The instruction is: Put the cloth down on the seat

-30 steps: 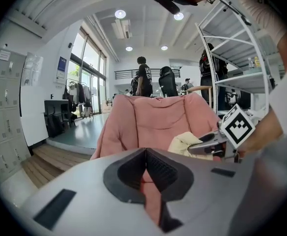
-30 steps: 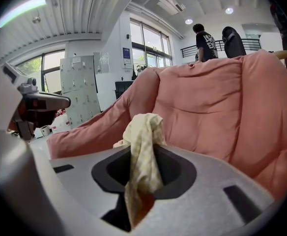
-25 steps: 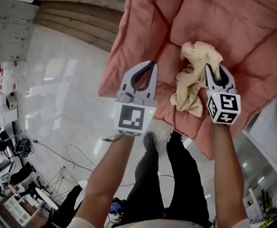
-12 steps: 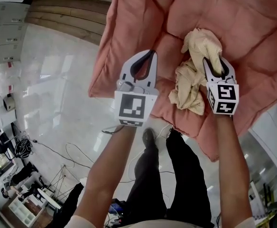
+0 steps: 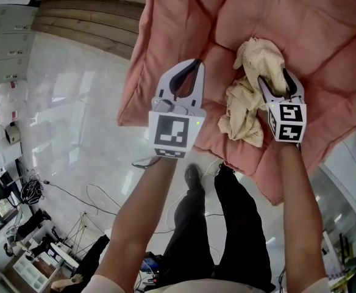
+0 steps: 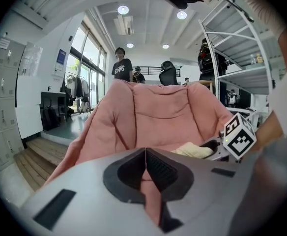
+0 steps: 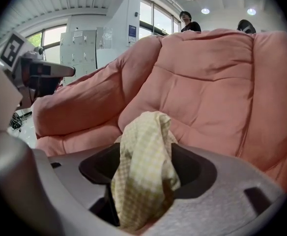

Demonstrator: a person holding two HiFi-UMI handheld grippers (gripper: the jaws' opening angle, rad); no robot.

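A crumpled pale-yellow checked cloth [image 5: 249, 102] lies bunched on the pink padded seat [image 5: 324, 35]. Its upper fold rises between the jaws of my right gripper [image 5: 274, 79]. In the right gripper view the cloth [image 7: 144, 146] stands draped in the wide gap of that gripper [image 7: 148, 170]. Its jaws are opening and the pads do not press the fabric. My left gripper [image 5: 195, 63] hovers shut and empty over the seat's front left part, a hand's width left of the cloth. Its closed tips [image 6: 146, 154] point at the seat back [image 6: 158, 107].
A glossy white floor [image 5: 80, 121] with loose cables lies below the seat's front edge. A wooden step [image 5: 86, 26] and grey lockers are at the far left. A white metal shelf rack [image 6: 242, 73] stands right of the seat. People stand far behind it.
Both grippers moved slightly forward over the seat. The right gripper's jaws spread apart around the cloth, which has settled a little onto the cushion. The left gripper stayed shut.
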